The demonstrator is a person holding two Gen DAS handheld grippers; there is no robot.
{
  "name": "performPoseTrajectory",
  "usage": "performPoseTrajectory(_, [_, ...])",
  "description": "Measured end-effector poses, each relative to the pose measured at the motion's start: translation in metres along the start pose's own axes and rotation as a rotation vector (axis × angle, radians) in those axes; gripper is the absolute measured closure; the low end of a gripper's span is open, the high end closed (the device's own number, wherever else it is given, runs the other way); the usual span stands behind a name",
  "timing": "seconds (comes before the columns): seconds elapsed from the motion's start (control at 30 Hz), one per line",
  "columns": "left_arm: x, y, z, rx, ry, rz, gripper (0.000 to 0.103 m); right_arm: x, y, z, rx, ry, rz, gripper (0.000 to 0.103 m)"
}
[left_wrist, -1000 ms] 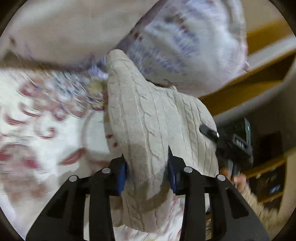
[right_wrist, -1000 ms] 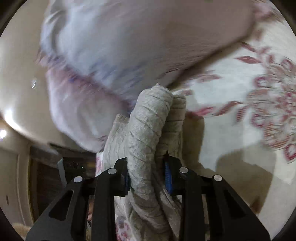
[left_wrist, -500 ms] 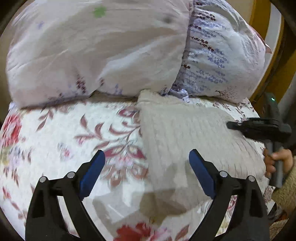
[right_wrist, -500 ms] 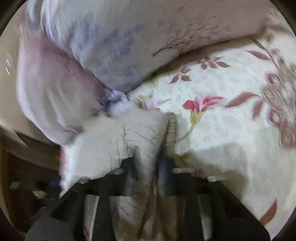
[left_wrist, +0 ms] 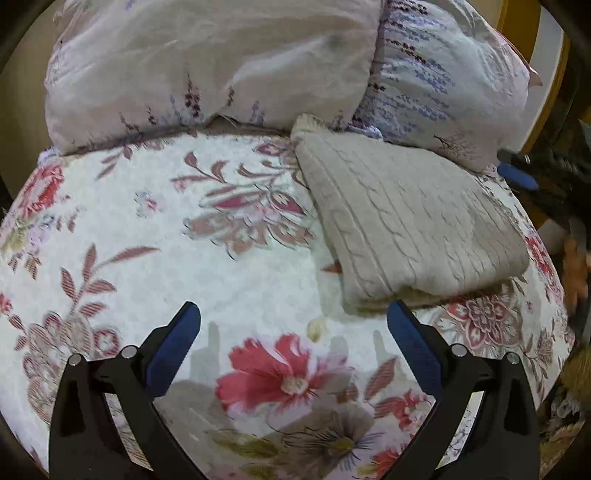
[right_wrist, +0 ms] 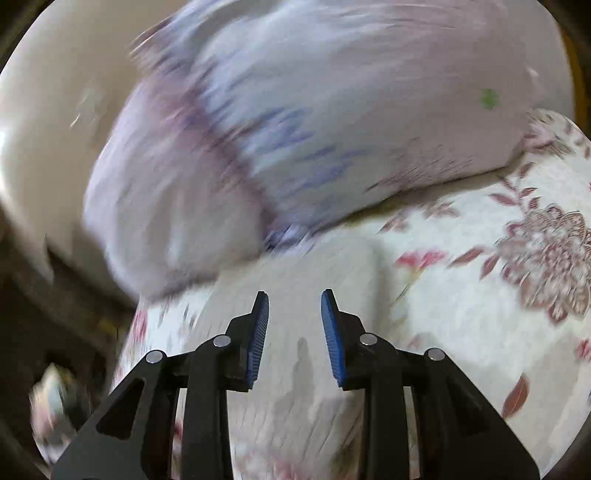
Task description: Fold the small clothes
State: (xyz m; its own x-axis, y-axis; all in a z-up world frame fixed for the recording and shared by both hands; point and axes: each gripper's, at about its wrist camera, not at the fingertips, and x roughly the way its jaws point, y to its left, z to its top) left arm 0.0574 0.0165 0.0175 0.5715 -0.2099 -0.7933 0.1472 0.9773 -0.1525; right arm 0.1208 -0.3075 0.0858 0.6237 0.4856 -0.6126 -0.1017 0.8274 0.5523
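A beige cable-knit sweater lies folded on the floral bedspread, its far end against the pillows. My left gripper is wide open and empty, pulled back just short of the sweater's near edge. In the blurred right wrist view the sweater lies flat under my right gripper, which is open and holds nothing. The right gripper also shows at the right edge of the left wrist view, beside the sweater.
Two pale pillows with purple flower print are stacked at the head of the bed, touching the sweater. A wooden bed frame stands at the far right. The bed's right edge runs close beside the sweater.
Both grippers held the sweater up a second ago. It now lies folded on the bed; both grippers have opened, let go and pulled back from it.
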Motion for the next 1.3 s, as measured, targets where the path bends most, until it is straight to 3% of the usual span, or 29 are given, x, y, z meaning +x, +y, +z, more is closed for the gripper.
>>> performPoseTrajectory(0.03, [0.002, -0.004, -0.001, 0.009, 0.008, -0.008, 0.002, 0.007, 0.005, -0.012, -0.037, 0.048, -0.027, 0.072])
performPoseTrajectory(0.1, [0.007, -0.014, -0.004, 0.039, 0.022, -0.014, 0.002, 0.046, -0.005, -0.031, -0.042, 0.190, -0.192, 0.071])
performPoseTrajectory(0.23, [0.019, -0.035, -0.007, 0.084, 0.035, 0.022, 0.002, 0.021, 0.000, -0.033, -0.040, 0.082, -0.253, 0.071])
performPoseTrajectory(0.27, [0.022, -0.039, -0.008, 0.082, 0.042, 0.028, 0.002, 0.008, 0.007, -0.036, -0.055, 0.036, -0.271, 0.046])
performPoseTrajectory(0.3, [0.024, -0.040, -0.009, 0.079, 0.045, 0.035, 0.002, -0.004, 0.013, -0.042, -0.074, -0.006, -0.314, 0.007])
performPoseTrajectory(0.33, [0.027, -0.042, -0.010, 0.076, 0.052, 0.044, 0.002, -0.018, 0.016, -0.052, -0.087, -0.064, -0.354, 0.001])
performPoseTrajectory(0.37, [0.029, -0.043, -0.011, 0.072, 0.057, 0.051, 0.002, -0.024, 0.017, -0.060, -0.091, -0.093, -0.360, 0.002])
performPoseTrajectory(0.53, [0.036, -0.045, -0.016, 0.080, 0.049, 0.097, 0.002, -0.015, 0.004, -0.108, -0.098, 0.057, -0.374, 0.006])
performPoseTrajectory(0.67, [0.038, -0.050, -0.021, 0.109, 0.030, 0.133, 0.002, 0.006, 0.016, -0.125, -0.156, 0.121, -0.386, 0.005])
performPoseTrajectory(0.97, [0.038, -0.048, -0.020, 0.105, 0.031, 0.130, 0.002, 0.027, 0.036, -0.137, -0.291, 0.157, -0.476, 0.001])
performPoseTrajectory(1.3, [0.038, -0.048, -0.021, 0.103, 0.031, 0.129, 0.002, 0.029, 0.036, -0.137, -0.284, 0.156, -0.475, 0.001])
